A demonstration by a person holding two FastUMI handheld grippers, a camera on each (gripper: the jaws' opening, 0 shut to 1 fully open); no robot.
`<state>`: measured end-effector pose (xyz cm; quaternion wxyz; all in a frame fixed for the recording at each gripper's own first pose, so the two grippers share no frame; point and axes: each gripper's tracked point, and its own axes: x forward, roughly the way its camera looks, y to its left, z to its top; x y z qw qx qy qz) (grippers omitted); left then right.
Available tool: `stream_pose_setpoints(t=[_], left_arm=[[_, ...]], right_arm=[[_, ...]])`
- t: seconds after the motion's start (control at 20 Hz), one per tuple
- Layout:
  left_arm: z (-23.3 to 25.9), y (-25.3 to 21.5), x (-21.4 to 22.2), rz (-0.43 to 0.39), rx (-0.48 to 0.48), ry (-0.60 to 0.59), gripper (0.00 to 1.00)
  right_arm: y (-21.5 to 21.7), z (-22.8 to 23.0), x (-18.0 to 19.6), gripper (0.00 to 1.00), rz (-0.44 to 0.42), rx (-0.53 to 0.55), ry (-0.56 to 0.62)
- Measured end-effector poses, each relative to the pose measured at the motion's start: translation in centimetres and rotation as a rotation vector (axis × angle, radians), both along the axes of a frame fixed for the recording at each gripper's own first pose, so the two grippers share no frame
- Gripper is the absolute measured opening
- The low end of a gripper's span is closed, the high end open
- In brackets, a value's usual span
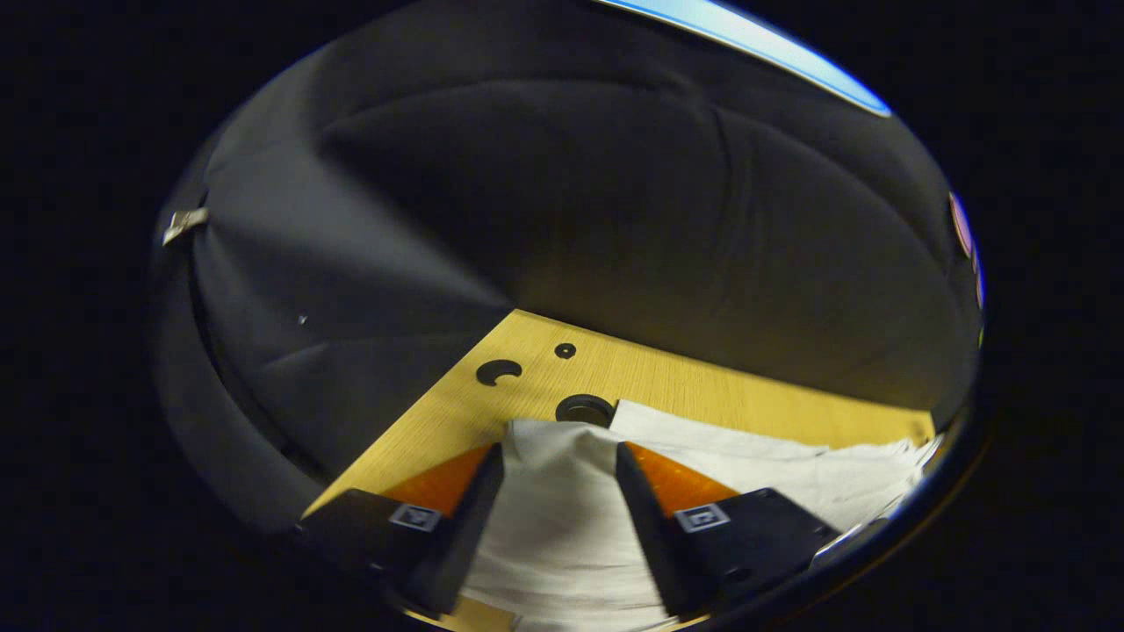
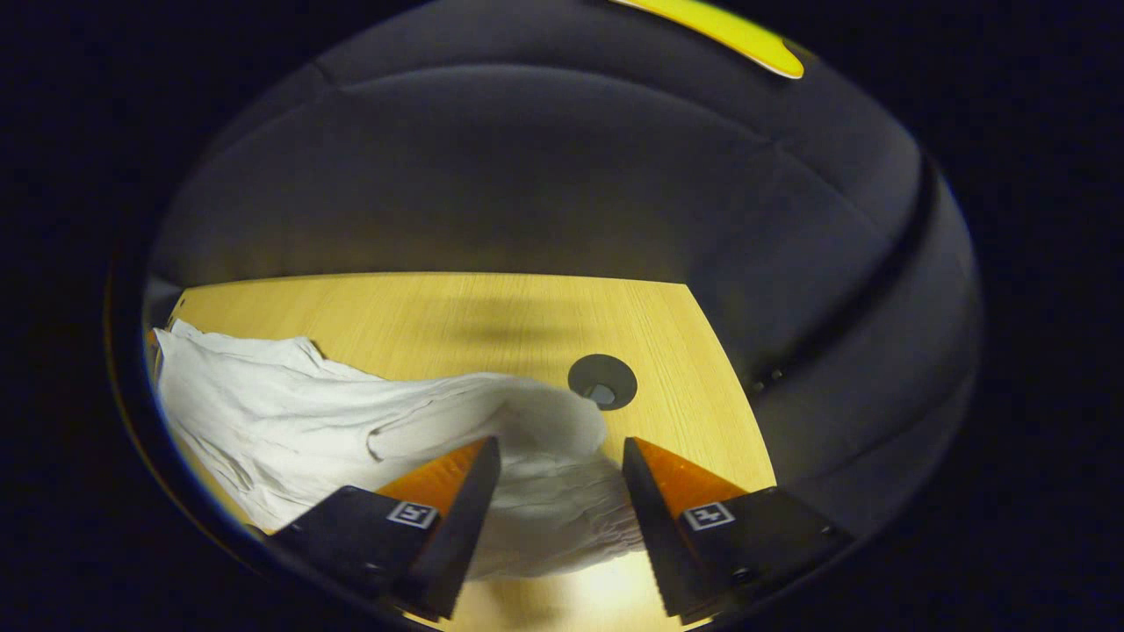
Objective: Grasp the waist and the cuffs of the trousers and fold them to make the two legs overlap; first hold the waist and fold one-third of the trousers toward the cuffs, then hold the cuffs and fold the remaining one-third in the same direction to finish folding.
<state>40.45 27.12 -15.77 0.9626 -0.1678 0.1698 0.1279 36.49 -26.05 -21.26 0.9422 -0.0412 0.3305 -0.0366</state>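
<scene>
The white trousers [image 1: 562, 527] lie crumpled on a light wooden table [image 1: 702, 386]. In the left gripper view one end of the cloth bulges up between the fingers of my left gripper [image 1: 559, 448], which stands open around it; more cloth runs off to the right. In the right gripper view the trousers [image 2: 290, 412] stretch away to the left, and a gathered, ribbed end [image 2: 562, 509] lies between the fingers of my right gripper [image 2: 560, 441], which is also open. The cloth there humps up just ahead of the fingertips. I cannot tell if the fingers touch the cloth.
A round cable hole [image 1: 586, 409] lies just beyond the cloth, with two smaller holes [image 1: 498, 371] behind it near the table's corner. Another round hole [image 2: 602, 382] sits ahead of the right gripper. Black cloth walls close the table in; its edges are near.
</scene>
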Motion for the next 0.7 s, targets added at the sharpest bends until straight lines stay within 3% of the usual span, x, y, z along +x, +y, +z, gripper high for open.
stream_pose_setpoints(t=[0.05, 0.1, 0.3, 0.45, 0.5, 0.7], left_arm=[[1.2, 0.2, -0.9, 0.015, -0.025, -0.032, 0.87], [2.1, 0.4, -1.6, 0.021, -0.043, -0.062, 0.96], [4.0, -0.7, -5.1, 0.004, -0.055, -0.122, 0.96], [5.3, -1.5, -7.9, -0.026, 0.012, -0.104, 0.92], [5.8, -2.1, -8.8, -0.033, 0.036, -0.100, 0.96], [8.5, -6.5, -11.9, -0.108, 0.077, -0.146, 0.96]], right_arm=[[-0.4, 0.6, -0.4, 0.98, -0.021, 0.020, -0.022], [-1.2, 1.0, -0.8, 0.98, -0.051, 0.039, -0.045], [-2.6, 1.6, -3.0, 0.99, -0.165, 0.210, -0.113], [-4.7, 0.6, -2.9, 0.99, -0.254, 0.231, -0.129], [-4.8, 0.2, -3.0, 0.99, -0.276, 0.241, -0.131], [-5.2, -0.5, -3.0, 0.99, -0.315, 0.273, -0.129]])
